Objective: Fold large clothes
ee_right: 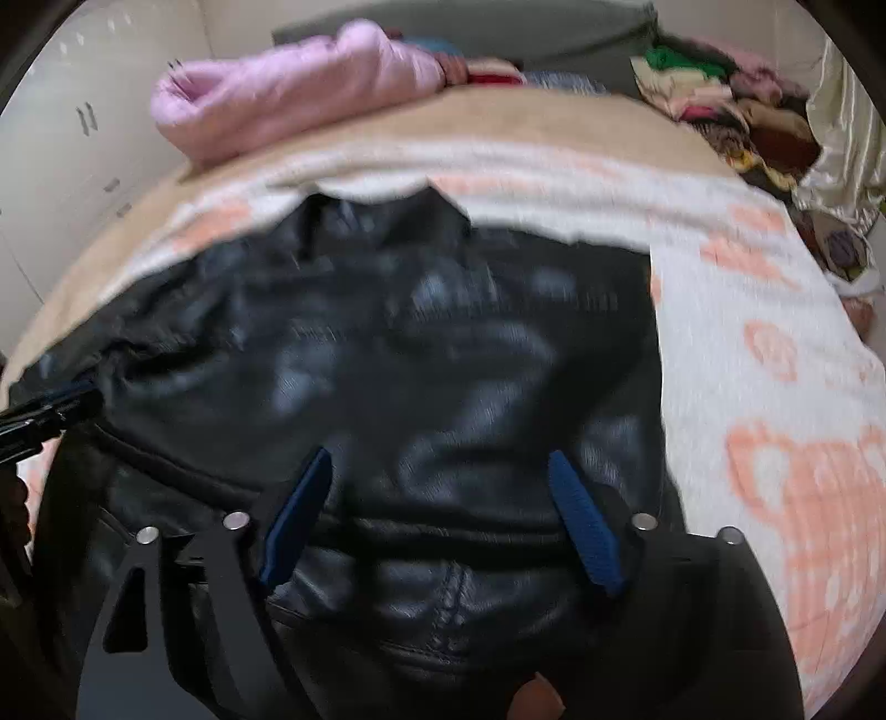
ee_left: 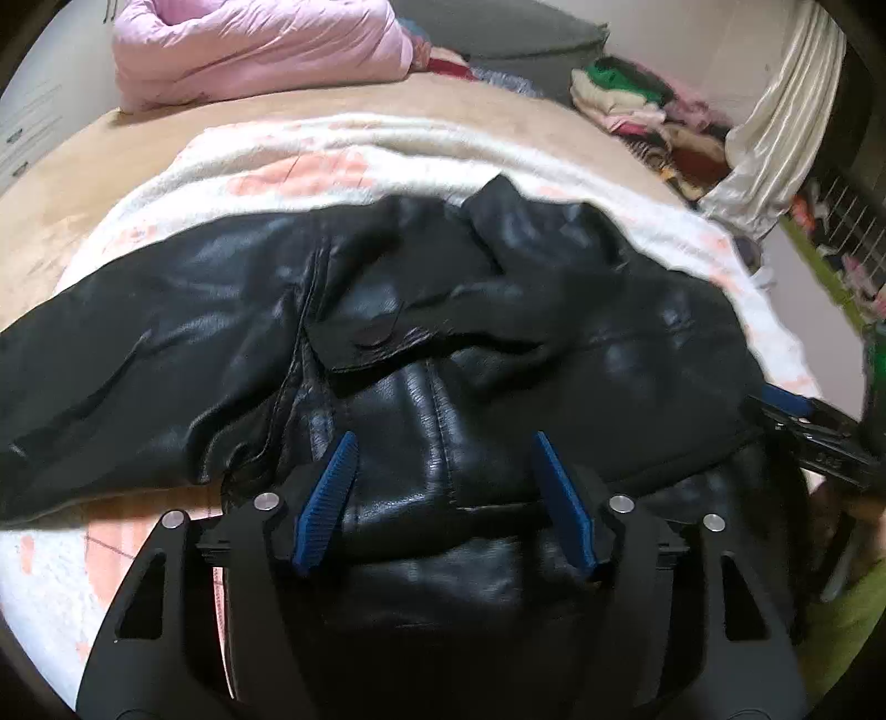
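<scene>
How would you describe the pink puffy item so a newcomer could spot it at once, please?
Start at the bed with its tan sheet. At the far end, by the white cabinets, lies a rolled pink quilted bundle. It is the only pale pink, puffy thing; the black leather jacket lies nearer.

Blanket (ee_left: pixel 343 149): white with peach patterns, lying spread across the bed.
Bed cover (ee_left: pixel 72 183): tan, showing beyond the blanket.
Pink quilt (ee_left: pixel 260 50): sitting bundled at the far end of the bed.
Clothes pile (ee_left: pixel 648 111): mixed colours, lying heaped at the far right.
Curtain (ee_left: pixel 775 122): cream, hanging beside the pile.
Cupboard (ee_right: pixel 83 127): white doors standing at left.
</scene>
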`<state>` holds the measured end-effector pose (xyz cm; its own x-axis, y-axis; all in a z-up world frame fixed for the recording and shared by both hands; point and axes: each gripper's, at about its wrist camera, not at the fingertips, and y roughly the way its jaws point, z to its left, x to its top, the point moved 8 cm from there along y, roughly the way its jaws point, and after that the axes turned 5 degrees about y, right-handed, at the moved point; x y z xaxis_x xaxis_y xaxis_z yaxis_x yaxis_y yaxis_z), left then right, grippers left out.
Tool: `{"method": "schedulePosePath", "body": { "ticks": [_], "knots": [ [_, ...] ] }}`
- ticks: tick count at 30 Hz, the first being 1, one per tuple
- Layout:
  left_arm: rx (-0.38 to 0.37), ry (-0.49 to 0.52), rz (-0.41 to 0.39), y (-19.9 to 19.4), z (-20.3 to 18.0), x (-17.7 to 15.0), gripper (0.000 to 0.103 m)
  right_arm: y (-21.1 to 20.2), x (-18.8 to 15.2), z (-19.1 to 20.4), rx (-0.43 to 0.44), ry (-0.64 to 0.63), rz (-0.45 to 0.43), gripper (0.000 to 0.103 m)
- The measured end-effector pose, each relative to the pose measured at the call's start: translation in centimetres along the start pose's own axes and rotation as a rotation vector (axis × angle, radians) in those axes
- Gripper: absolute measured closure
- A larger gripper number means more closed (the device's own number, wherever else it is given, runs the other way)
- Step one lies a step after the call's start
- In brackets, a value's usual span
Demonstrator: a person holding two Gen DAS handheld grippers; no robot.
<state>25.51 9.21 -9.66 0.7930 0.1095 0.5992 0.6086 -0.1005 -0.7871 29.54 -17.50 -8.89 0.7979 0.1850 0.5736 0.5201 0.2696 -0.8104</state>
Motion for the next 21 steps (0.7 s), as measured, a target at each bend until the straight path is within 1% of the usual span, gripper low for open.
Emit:
{"method": "schedulePosePath", "body": {
  "ticks": [1, 2, 4, 7, 8, 10, 12, 13, 14, 18, 21],
  "knots": [
    [0.015, -0.004, 0.024, 0.6, 0.3, -0.2, 0.039, 0.6, -0.4, -0.3, -0.015, 0.008, 0.015, 0.023],
    [-0.009, -0.038, 0.052, 1.5, 0.8, -0.7, 0.039, 1.3, -0.9, -0.5, -0.016, 0.018, 0.033, 0.023],
    [-0.030, -0.059, 0.044, 1.7, 1.1, -1.0, 0.039, 1.9, -1.1, -0.6, -0.031, 0.023, 0.039, 0.022],
    [-0.028, -0.060, 0.023, 0.8, 1.1, -0.5, 0.039, 1.4, -0.8, 0.0, -0.068, 0.016, 0.027, 0.021],
    [-0.024, -0.064, 0.021, 0.5, 1.2, -0.5, 0.037, 1.0, -0.7, 0.1, -0.069, 0.023, 0.020, 0.021],
    [-0.019, -0.061, 0.010, -0.3, 1.3, -0.3, 0.033, -0.1, -0.3, 0.7, -0.043, 0.036, -0.003, 0.014],
    [-0.004, -0.058, -0.016, -1.6, 1.6, 0.3, 0.021, -1.1, 0.0, 1.4, -0.017, 0.036, -0.026, 0.009],
    [-0.002, -0.062, -0.031, -2.1, 1.7, 0.5, 0.018, -1.4, 0.0, 1.9, -0.013, 0.030, -0.034, 0.007],
    [-0.005, -0.072, -0.044, -2.8, 1.9, 0.7, 0.010, -1.7, 0.1, 2.2, -0.013, 0.024, -0.042, 0.006],
    [-0.001, -0.113, -0.078, -4.3, 3.0, 0.8, 0.009, -2.9, 0.3, 4.0, -0.011, -0.006, -0.065, 0.005],
    [-0.004, -0.141, -0.087, -4.9, 3.8, 0.6, 0.009, -3.9, 0.7, 6.0, -0.011, -0.036, -0.089, 0.005]
  ]
}}
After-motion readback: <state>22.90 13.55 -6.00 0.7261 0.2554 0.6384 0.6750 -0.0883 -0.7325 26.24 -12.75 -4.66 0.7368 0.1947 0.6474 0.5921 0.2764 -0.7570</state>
